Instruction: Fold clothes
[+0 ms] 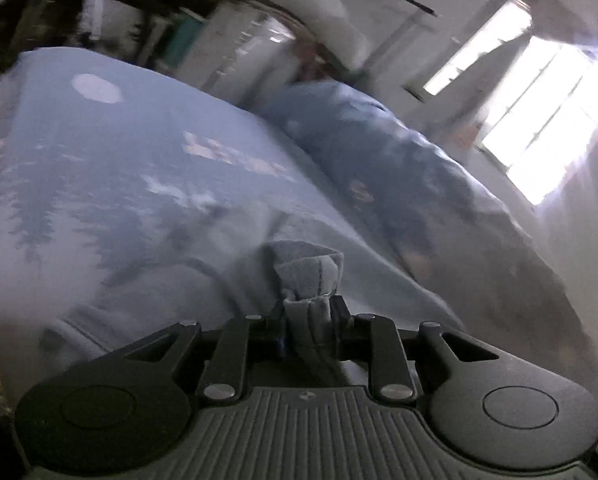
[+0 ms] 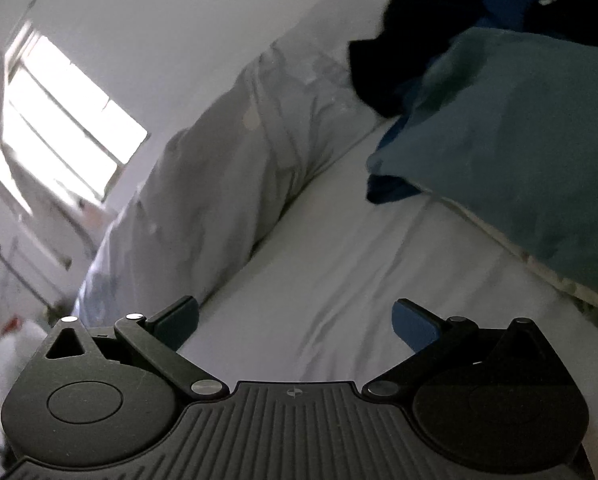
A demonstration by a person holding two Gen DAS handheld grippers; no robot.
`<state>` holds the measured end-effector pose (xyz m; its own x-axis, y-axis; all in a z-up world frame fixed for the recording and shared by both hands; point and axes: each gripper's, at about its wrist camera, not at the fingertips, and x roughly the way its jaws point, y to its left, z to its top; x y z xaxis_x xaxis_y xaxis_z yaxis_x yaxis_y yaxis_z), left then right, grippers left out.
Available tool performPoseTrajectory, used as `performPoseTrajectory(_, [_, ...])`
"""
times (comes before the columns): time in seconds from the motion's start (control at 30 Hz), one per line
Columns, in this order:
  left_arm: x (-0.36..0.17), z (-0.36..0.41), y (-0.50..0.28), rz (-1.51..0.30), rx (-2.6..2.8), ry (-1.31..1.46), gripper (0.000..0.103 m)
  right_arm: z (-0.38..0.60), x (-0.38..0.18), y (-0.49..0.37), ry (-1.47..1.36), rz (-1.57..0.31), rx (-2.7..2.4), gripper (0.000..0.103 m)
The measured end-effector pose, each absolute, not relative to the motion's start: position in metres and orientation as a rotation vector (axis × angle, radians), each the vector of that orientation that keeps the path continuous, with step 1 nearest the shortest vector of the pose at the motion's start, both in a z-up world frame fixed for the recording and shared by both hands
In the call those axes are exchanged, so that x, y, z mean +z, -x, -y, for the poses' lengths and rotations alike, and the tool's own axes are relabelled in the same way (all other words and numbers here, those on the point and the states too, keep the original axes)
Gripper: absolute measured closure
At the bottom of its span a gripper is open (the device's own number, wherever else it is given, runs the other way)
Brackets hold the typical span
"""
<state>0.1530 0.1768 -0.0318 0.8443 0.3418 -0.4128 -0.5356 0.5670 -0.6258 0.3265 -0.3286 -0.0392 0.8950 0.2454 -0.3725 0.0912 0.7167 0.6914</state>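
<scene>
In the left wrist view, my left gripper [image 1: 307, 306] is shut on a bunched hem of a light blue T-shirt [image 1: 139, 184] with a dark tree print and white lettering. The shirt spreads out ahead and to the left, blurred by motion. In the right wrist view, my right gripper [image 2: 295, 318] is open and empty above the white bed sheet [image 2: 339, 264]. A teal garment [image 2: 519, 140] lies to its upper right, with a dark navy printed garment [image 2: 459, 12] behind it.
A rumpled blue quilt [image 1: 399, 184] lies right of the shirt; it shows as a grey-white roll [image 2: 227, 172] along the wall. A bright window [image 1: 547, 120] [image 2: 63, 120] is on the wall. Cluttered shelves [image 1: 235, 36] stand behind.
</scene>
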Motion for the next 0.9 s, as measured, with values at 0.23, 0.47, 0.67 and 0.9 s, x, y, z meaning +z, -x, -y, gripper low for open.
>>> performPoseTrajectory(0.23, [-0.011,-0.181,-0.144,-0.251,0.556,0.818,0.017,0.304,-0.038,-0.333,-0.720,-0.499,0.178,0.000])
performPoseTrajectory(0.47, [0.025,-0.173,-0.147,-0.200,0.415,0.609,0.000,0.261,-0.026,-0.332,-0.541,-0.515,0.300,0.000])
performPoseTrajectory(0.67, [0.036,-0.149,-0.213,-0.286,0.132,0.417,0.000,0.233,-0.021,-0.329,-0.474,-0.517,0.392,0.000])
performPoseTrajectory(0.9, [0.010,-0.126,-0.310,-0.395,-0.080,0.338,0.000,0.206,-0.022,-0.328,-0.386,-0.562,0.427,0.050])
